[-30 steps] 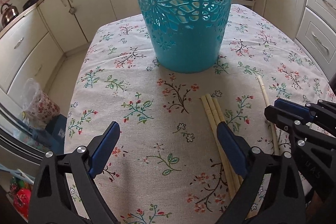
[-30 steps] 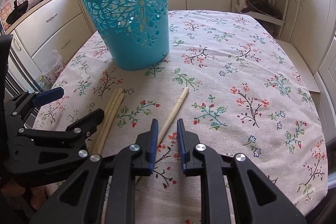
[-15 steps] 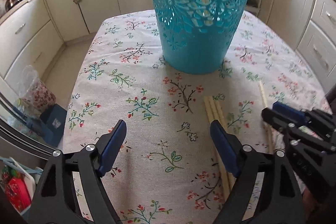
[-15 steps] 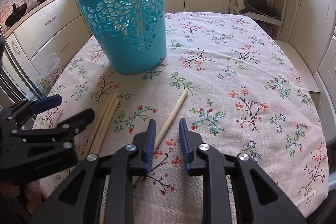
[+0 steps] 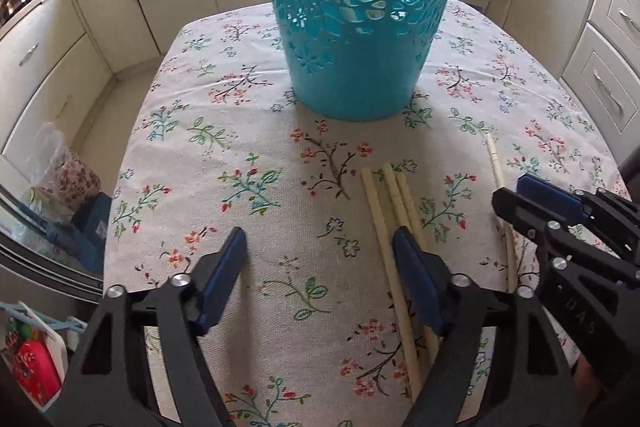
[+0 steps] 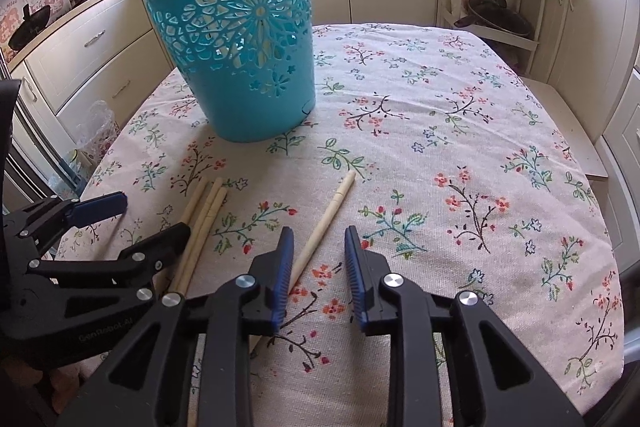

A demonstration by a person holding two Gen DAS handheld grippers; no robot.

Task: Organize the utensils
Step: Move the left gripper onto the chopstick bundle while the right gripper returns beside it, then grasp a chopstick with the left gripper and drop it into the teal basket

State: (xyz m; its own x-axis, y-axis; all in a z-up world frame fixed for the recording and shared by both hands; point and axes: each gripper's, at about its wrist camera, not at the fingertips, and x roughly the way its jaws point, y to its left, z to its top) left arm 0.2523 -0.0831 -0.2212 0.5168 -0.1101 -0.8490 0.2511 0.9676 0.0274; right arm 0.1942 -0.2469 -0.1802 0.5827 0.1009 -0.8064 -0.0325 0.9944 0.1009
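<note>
Right gripper [image 6: 316,251] spread, single chopstick [image 6: 326,219] running up between its jaws, long axis forward. Left gripper [image 5: 320,247] spread wide, chopstick bundle [image 5: 390,211] beside its right jaw. Beyond both, turquoise basket [image 6: 244,43], upright on table [image 6: 460,147].

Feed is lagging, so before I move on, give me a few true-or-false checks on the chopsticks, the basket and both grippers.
1. The teal basket stands upright on the tablecloth. True.
2. The right gripper is clamped on the single chopstick. False: its jaws are open, with the chopstick lying on the cloth between them.
3. The bundle of three chopsticks lies apart from the single chopstick. True.
4. The left gripper holds the bundle. False: it is wide open and holds nothing; the bundle lies by its right finger.
5. Chopsticks stick out of the basket. False: none show there; four lie on the table.
</note>
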